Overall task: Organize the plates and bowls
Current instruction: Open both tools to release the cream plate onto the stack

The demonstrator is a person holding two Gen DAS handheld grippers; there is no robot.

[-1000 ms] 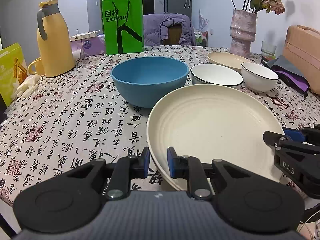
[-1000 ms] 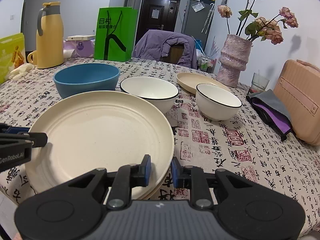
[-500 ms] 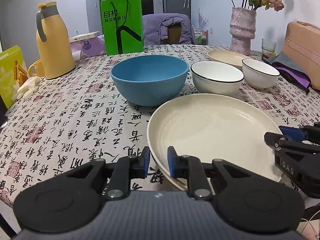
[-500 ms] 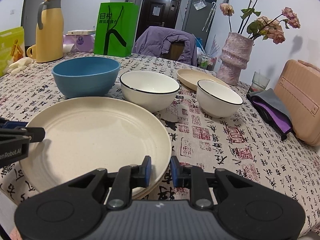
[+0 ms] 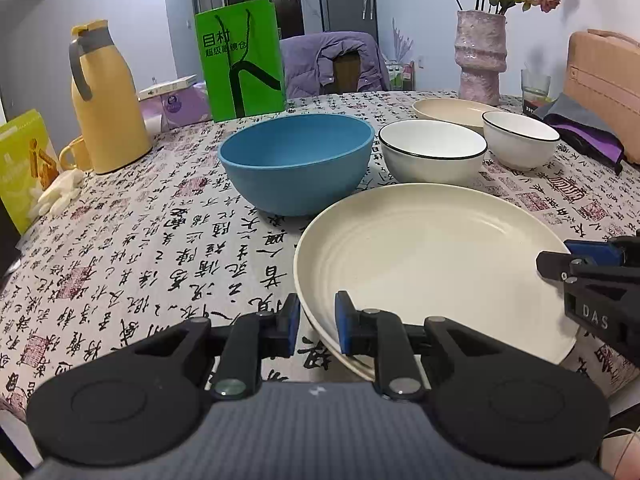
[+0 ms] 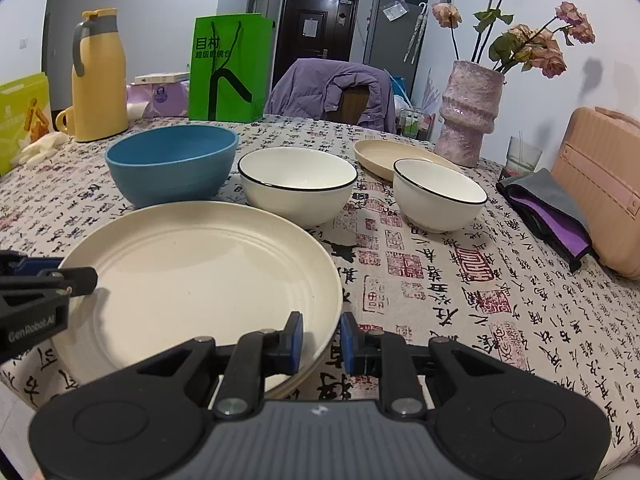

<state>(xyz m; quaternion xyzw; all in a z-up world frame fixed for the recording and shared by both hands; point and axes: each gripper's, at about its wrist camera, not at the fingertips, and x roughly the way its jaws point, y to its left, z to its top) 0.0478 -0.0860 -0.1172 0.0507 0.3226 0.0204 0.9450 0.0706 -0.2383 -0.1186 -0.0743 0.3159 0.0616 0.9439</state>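
Plate rim sits between the pads of both your claws: your left claw (image 5: 316, 330) is clamped on the big cream plate (image 5: 432, 264) at its 7 o'clock edge, your right claw (image 6: 322, 342) clamped on the same plate at about 5 o'clock. It is round, matte, faintly ringed, low over the calligraphy-printed surface (image 5: 132, 248). Beyond its 12 o'clock edge stand a deep blue bowl (image 5: 296, 162), a wide white bowl (image 5: 432, 154) with a black rim, a smaller white bowl (image 5: 520, 140) and a shallow cream dish (image 5: 448, 111). A yellow jug (image 5: 106, 116), green bag (image 5: 240, 60) and pink vase (image 5: 480, 56) stand farther back.
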